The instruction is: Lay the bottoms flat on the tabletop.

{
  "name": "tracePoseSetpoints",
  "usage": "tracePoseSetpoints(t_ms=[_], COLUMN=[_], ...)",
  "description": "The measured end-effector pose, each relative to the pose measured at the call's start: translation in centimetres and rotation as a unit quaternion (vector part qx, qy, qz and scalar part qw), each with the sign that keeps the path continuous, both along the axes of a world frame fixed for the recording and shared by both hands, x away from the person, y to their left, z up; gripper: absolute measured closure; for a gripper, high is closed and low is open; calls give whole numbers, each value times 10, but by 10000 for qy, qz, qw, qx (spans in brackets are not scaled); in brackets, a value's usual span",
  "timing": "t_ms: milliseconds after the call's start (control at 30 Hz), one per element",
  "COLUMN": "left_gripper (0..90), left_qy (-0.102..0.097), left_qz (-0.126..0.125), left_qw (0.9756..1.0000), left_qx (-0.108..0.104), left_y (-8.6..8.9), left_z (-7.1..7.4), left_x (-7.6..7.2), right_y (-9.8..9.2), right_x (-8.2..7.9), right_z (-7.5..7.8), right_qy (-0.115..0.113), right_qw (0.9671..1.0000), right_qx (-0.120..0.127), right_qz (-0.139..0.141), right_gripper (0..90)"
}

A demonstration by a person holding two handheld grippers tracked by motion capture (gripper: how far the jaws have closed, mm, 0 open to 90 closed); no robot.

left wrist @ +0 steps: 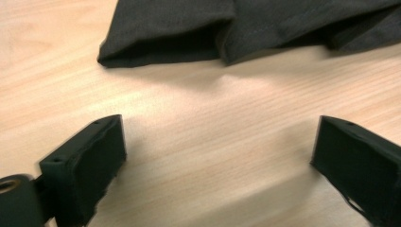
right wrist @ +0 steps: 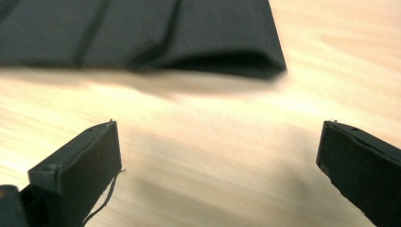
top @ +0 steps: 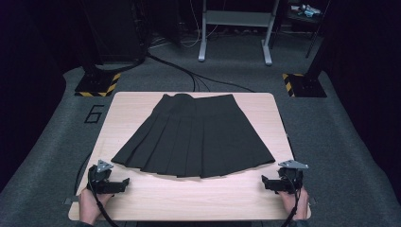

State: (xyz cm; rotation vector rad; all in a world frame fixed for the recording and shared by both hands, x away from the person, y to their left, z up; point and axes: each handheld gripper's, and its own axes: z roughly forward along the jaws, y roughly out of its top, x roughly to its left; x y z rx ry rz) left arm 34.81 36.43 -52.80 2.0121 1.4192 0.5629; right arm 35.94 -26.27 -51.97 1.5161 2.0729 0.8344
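While both hands rested at the near edge of the wooden table [top: 142,198], the black pleated skirt [top: 196,137] lay flat ahead of the jaws, untouched. Its narrow waistband pointed away from the person and its wide hem faced the two tools, so the axis from waist to hem ran from far to near, and the hem spread across. The left gripper [top: 124,183] had its jaws released and wide apart, with bare wood between them; the left corner of the hem [left wrist: 106,60] lay just ahead. The right gripper [top: 265,182] was released too, with the right hem corner [right wrist: 279,71] ahead of its jaws.
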Motion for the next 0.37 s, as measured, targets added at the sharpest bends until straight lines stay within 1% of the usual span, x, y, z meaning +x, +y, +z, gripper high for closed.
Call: tracePoseSetpoints(t_ms=[33,67,100,133,167,200,233,267,367], left_gripper=[21,19,15,11,10,10,10,10,10], left_qy=[-69,-137,-259,-271,-297,-254,-276,-247,-255], left_qz=[8,19,34,31,6,-12,-29,-54,-114], left_qw=[10000,9999,9996,9996,9995,9996,9996,9996,9996], left_qx=[-15,-47,-87,-98,-96,-80,-94,-94,-87], left_y=[1,1,1,0,1,1,1,1,1], left_z=[-1,-2,-5,-5,-5,-5,-5,-5,-5], left_x=[0,-1,-2,-1,0,1,1,2,4], right_y=[0,-2,-3,-4,-5,-5,-6,-6,-5], right_x=[0,-1,-2,-2,-3,-2,-2,-2,-2], right_z=[-4,-7,-9,-9,-11,-11,-10,-11,-11], right_qy=[36,15,-67,-103,-169,-173,-158,-160,-158], right_qw=[10000,10000,10000,9999,9998,9998,9998,9998,9998], right_qx=[-65,8,37,18,71,77,47,42,56], right_qz=[-23,31,5,44,64,65,126,126,83], right_gripper=[0,0,0,0,0,0,0,0,0])
